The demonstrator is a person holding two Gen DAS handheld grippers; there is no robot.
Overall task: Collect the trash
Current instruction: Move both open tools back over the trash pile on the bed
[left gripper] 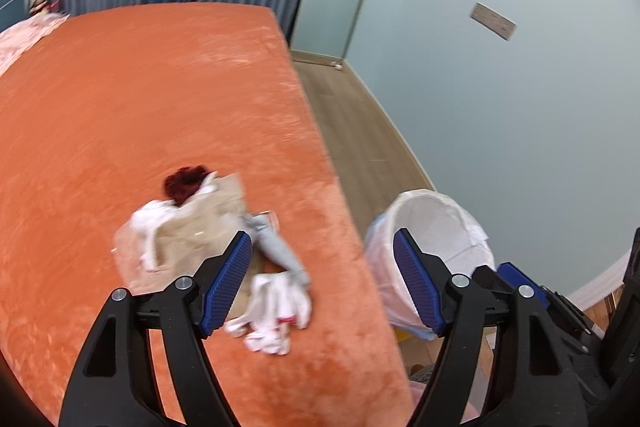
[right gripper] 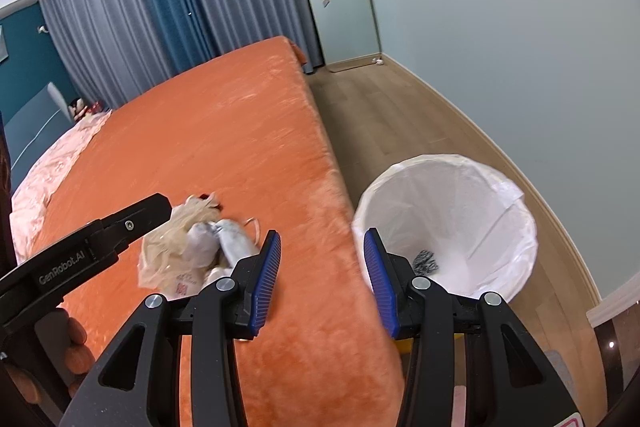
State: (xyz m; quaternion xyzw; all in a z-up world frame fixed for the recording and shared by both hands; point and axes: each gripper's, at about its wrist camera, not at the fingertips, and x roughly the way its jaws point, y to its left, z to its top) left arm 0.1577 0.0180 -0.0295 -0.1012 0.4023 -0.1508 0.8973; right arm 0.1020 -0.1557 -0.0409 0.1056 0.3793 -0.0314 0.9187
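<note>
My left claw [left gripper: 322, 283] hangs over the orange bedspread [left gripper: 160, 99] with its blue pads wide apart and nothing between them. My right claw [right gripper: 322, 283] is also parted, less widely, and just as empty. The trash I am after lies in one loose heap on the bed near its edge: a crumpled tan plastic bag [left gripper: 200, 223], white tissues or wrappers [left gripper: 276, 311] trailing toward me, a grey tube-shaped piece [left gripper: 276, 251] lying across them, and something dark red [left gripper: 184, 183] at the far end; the blur keeps me from naming them better. The white-lined bin [right gripper: 448, 223] stands on the wood floor [right gripper: 384, 115] just beside the bed, with one small dark scrap [right gripper: 425, 262] already at the bottom. As I judge it, the danger is the heap itself. The pieces overlap without being joined, so closing on the bag alone may lift it and leave the tissues behind, or flick them over the bed edge into the gap by the bin. The plush cover is another risk: if I come in too low, a pad could pinch the pile of the fabric along with the trash. Thin film may also slip from my ribbed pads on the way across. My two claws sit close together here, so a hurried reach could knock one against the other.
</note>
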